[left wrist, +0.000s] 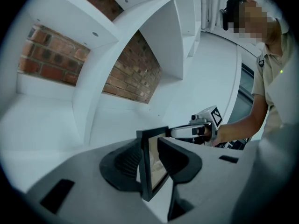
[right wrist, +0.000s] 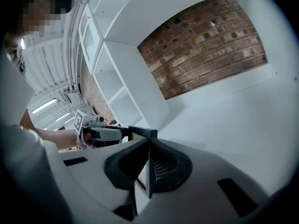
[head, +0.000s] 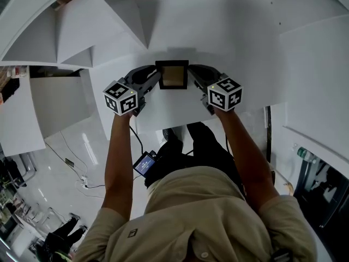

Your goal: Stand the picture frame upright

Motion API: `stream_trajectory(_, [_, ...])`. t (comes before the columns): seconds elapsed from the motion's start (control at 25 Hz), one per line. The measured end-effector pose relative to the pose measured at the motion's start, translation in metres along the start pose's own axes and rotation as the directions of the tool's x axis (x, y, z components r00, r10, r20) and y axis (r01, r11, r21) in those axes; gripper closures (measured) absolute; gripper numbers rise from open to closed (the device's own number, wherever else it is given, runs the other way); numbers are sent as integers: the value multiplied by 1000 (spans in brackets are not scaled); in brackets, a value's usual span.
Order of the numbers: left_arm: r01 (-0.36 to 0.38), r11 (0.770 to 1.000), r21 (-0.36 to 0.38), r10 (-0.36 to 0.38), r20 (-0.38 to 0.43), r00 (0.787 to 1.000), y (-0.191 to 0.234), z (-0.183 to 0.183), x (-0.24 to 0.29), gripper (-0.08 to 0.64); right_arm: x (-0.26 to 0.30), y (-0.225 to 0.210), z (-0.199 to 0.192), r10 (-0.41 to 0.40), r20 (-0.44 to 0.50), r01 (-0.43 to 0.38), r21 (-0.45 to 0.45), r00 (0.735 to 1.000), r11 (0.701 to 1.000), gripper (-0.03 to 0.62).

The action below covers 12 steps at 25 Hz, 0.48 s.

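The picture frame (head: 172, 74), dark-edged with a tan picture, is over the white shelf top (head: 163, 113) and its face shows to the head view. My left gripper (head: 157, 79) is shut on the frame's left side and my right gripper (head: 191, 81) on its right side. In the left gripper view the frame (left wrist: 145, 157) stands edge-on between the dark jaws, and the right gripper's marker cube (left wrist: 214, 117) shows beyond it. In the right gripper view the frame (right wrist: 148, 171) is a thin edge pinched between both pads. Whether the frame's lower edge rests on the shelf is hidden.
White shelf boards and dividers (head: 103, 21) rise behind and to the left. A red brick wall (right wrist: 205, 41) backs the compartments. A white panel (head: 322, 75) stands to the right. Below the shelf edge are my legs, a small screen device (head: 145, 164) and floor cables.
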<state>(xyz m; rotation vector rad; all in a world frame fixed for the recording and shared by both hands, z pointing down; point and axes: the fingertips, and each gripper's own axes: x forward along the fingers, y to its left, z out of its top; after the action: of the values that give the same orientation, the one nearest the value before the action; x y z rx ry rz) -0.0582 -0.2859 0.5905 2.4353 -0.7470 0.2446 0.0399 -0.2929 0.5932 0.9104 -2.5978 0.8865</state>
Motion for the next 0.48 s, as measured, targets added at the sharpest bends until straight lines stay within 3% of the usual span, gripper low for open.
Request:
stream_trajectory(0.24, [-10, 997, 74, 10, -2, 1000, -23, -7, -12, 463, -17, 20, -11, 2, 1, -2, -36, 1000, 999, 575])
stream_trajectory(0.48, [-7, 995, 95, 8, -6, 1000, -42, -19, -26, 463, -31, 38, -25, 1, -5, -2, -62, 1000, 998, 575])
